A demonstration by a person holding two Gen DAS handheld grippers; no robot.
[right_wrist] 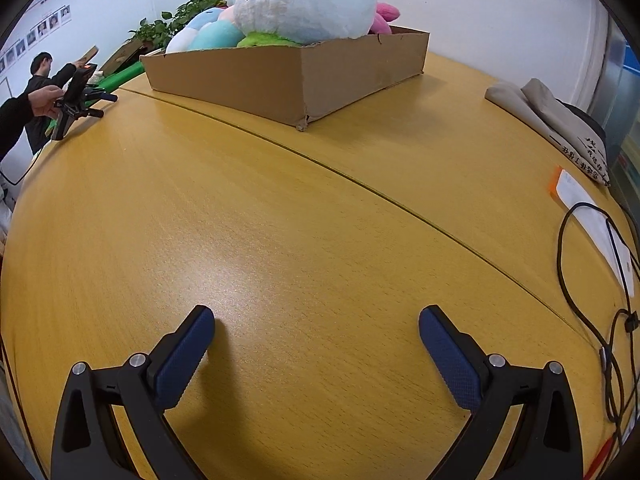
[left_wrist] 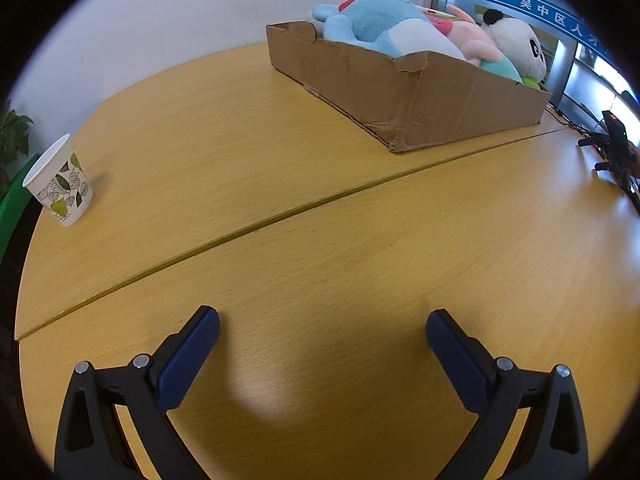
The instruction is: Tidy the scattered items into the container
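A shallow cardboard box [left_wrist: 420,92] [right_wrist: 280,76] sits at the far side of the yellow wooden table [left_wrist: 320,220]. Plush toys fill it: a blue one [left_wrist: 380,24], a pink one [left_wrist: 476,38] and a panda [left_wrist: 516,46] [right_wrist: 308,0]. My left gripper [left_wrist: 322,322] hovers low over the near table, open, nothing between its blue pads. My right gripper [right_wrist: 316,320] is likewise open and empty, well short of the box. In the right wrist view the left gripper [right_wrist: 102,104] appears far left, held by a hand [right_wrist: 44,100]. The right gripper's body [left_wrist: 612,148] shows at the left view's right edge.
A leaf-patterned paper cup [left_wrist: 60,182] stands near the table's left edge. A folded beige cloth bag [right_wrist: 560,124], a white and orange card [right_wrist: 592,216] and a black cable [right_wrist: 600,300] lie at the right. A seam [right_wrist: 400,200] crosses the table. A potted plant [right_wrist: 180,20] is behind the box.
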